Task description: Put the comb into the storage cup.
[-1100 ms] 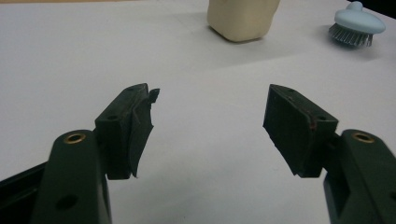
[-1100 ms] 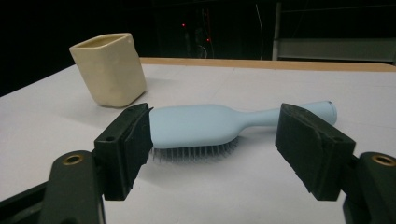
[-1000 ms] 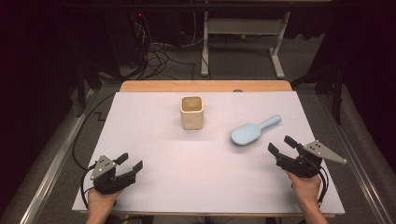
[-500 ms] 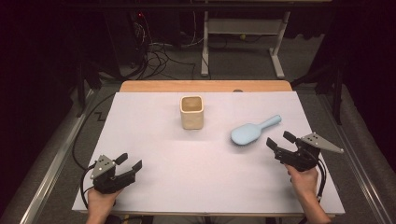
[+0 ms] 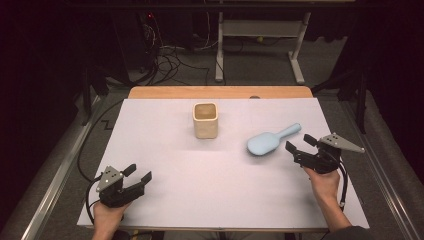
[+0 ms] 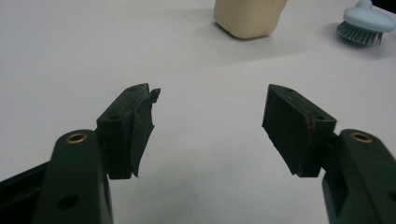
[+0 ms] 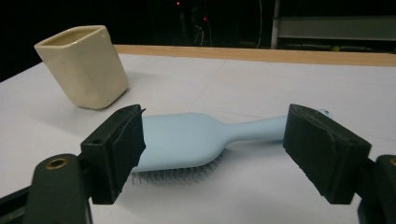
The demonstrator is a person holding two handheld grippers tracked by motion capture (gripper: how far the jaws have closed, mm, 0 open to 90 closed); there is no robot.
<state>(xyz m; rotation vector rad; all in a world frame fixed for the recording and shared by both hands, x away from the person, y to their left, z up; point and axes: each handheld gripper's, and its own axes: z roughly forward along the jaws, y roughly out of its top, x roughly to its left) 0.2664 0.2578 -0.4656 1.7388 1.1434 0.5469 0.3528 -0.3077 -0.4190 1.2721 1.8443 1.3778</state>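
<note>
On the table's right side, the right gripper (image 5: pixel 299 145) is hovering open-jawed just beside the blue brush (image 5: pixel 272 140), not touching it; left gripper (image 5: pixel 137 173) is resting open, empty, well apart from the cup (image 5: pixel 205 120).

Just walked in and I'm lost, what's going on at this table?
A person holds a gripper in each hand over a white table. The right gripper, jaws open, is lined up on a light blue hairbrush lying bristles down, not yet touching it. The left gripper rests open near the front edge. A cream cup stands upright mid-table.
</note>
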